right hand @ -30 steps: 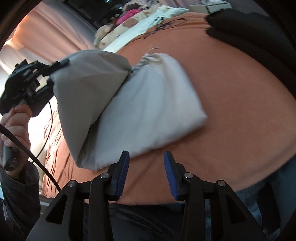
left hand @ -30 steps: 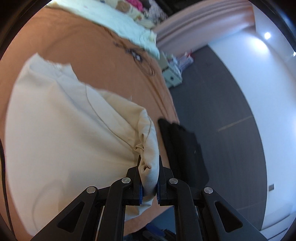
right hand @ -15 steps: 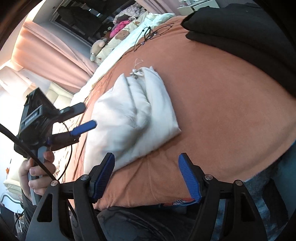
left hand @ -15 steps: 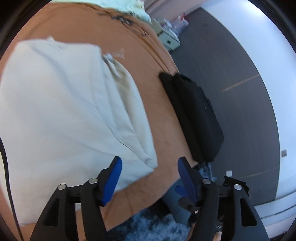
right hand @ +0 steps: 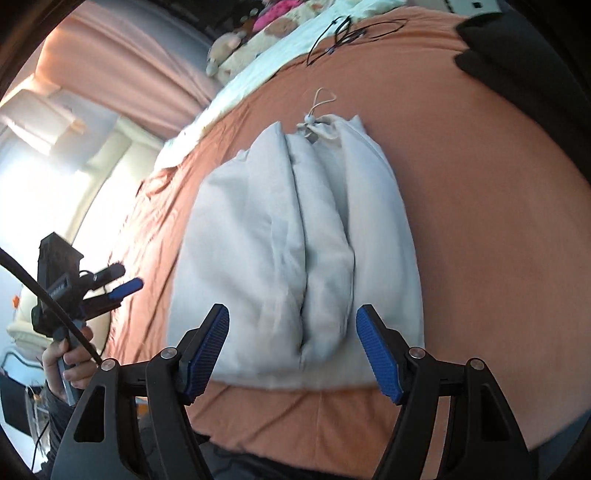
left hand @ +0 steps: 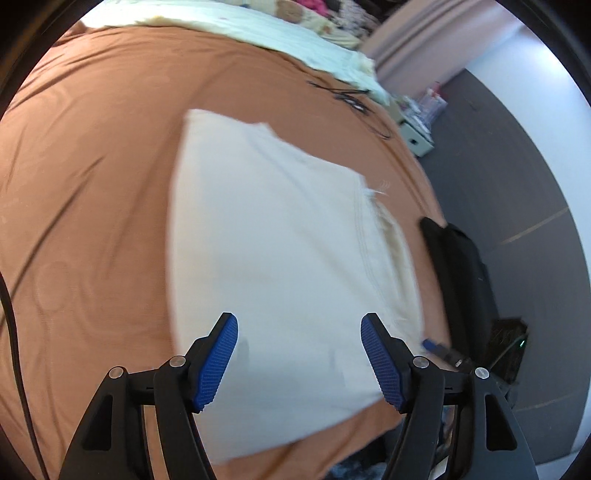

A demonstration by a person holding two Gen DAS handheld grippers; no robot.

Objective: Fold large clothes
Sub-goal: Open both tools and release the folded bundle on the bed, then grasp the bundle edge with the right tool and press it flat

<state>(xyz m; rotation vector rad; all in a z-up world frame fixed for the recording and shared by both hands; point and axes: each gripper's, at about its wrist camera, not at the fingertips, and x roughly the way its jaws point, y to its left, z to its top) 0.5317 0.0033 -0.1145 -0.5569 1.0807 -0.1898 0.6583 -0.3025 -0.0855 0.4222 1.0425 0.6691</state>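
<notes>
A cream garment [left hand: 280, 236] lies folded into a thick rectangle on the orange bed cover [left hand: 92, 155]. In the right wrist view it [right hand: 295, 236] shows as stacked layers, with a drawstring [right hand: 319, 105] at its far end. My left gripper [left hand: 299, 354] is open and empty, just above the garment's near edge. My right gripper [right hand: 291, 354] is open and empty at the near end of the fold. The left gripper also shows in the right wrist view [right hand: 110, 286], off to the left.
A folded black garment [left hand: 461, 273] lies at the bed's right edge; it also shows in the right wrist view [right hand: 524, 48]. A black cable [right hand: 347, 31] and pale bedding [left hand: 236, 26] lie at the far end. Dark floor [left hand: 517, 177] lies beyond the bed.
My left gripper let go of the cream cloth, opened wide and pulled back. The lifted flap now lies flat on the stack. My right gripper opened wider and centred on the fold.
</notes>
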